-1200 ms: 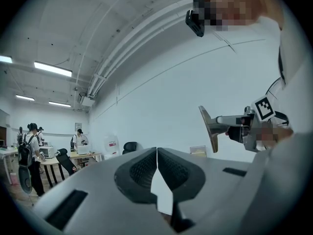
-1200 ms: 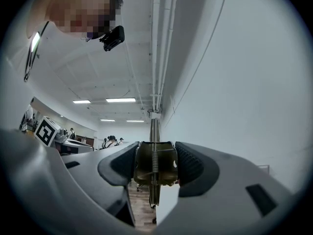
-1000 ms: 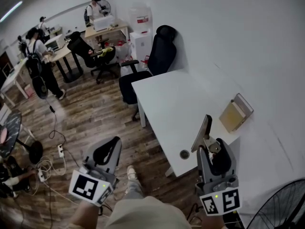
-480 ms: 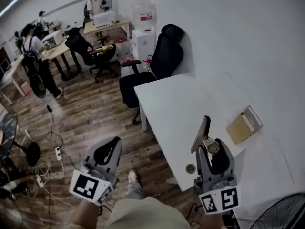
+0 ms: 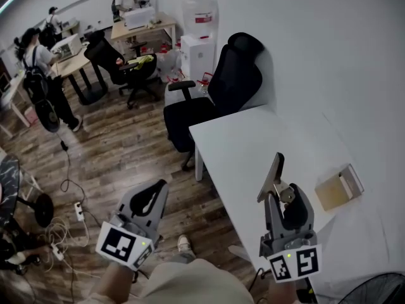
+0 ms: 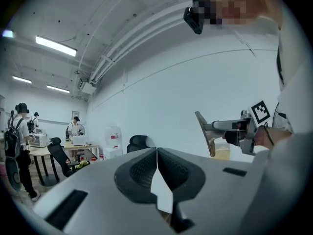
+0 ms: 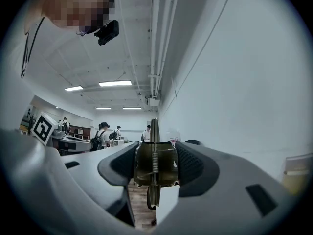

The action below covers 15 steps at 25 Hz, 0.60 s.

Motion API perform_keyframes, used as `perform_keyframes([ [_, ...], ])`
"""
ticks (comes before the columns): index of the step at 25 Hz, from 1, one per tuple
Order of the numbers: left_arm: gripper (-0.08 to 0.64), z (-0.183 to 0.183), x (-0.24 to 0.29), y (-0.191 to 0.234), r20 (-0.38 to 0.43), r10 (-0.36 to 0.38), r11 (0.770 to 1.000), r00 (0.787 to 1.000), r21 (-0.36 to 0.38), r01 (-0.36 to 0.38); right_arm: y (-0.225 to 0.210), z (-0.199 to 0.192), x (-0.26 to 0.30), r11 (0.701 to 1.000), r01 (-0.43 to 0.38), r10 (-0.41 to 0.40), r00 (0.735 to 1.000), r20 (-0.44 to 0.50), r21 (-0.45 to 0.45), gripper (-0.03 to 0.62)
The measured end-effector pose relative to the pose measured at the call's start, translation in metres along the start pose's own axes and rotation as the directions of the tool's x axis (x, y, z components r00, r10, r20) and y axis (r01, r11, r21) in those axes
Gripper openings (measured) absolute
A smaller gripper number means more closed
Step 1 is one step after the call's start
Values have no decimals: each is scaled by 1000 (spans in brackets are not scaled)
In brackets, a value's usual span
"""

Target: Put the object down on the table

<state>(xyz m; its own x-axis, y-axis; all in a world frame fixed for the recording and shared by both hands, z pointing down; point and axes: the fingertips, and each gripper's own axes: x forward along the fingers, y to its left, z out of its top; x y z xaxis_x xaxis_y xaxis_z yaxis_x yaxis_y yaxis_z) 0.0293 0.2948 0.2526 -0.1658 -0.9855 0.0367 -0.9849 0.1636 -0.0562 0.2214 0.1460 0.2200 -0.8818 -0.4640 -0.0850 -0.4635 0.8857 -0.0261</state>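
While right tongs (image 5: 286,197) hold a clip (image 5: 274,173), a box (image 5: 338,189) occupies the table (image 5: 253,151).

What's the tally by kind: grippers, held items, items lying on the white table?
Grippers: 2, the left gripper shut and empty, the right gripper clamped on the clip
Metal spring clip: 1, held in the right gripper
Tan box: 1, lying on the white table
Total: 4

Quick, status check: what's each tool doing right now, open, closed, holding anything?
Left tool: closed, nothing between its jaws.
Right tool: closed on a metal spring clip.
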Motion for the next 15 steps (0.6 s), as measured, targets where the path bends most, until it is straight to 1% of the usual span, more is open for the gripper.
perform_keyframes([
  [4,25,-7,22,50,-6,-23,1000,1000,-16,22,15,-7,52,1000,19,-19,1000,0,-2,244],
  [6,25,-8,35,69,4,-36,999,999,-17,36,18,-11,74,1000,30,-30,1000,4,8,244],
  [9,25,-12,50,86,9,-61,998,998,-15,61,20,-18,95,999,49,-49,999,-3,13,244],
  [15,25,-19,66,107,3,-100,994,995,-42,100,22,-31,120,996,84,-83,996,-39,7,244],
])
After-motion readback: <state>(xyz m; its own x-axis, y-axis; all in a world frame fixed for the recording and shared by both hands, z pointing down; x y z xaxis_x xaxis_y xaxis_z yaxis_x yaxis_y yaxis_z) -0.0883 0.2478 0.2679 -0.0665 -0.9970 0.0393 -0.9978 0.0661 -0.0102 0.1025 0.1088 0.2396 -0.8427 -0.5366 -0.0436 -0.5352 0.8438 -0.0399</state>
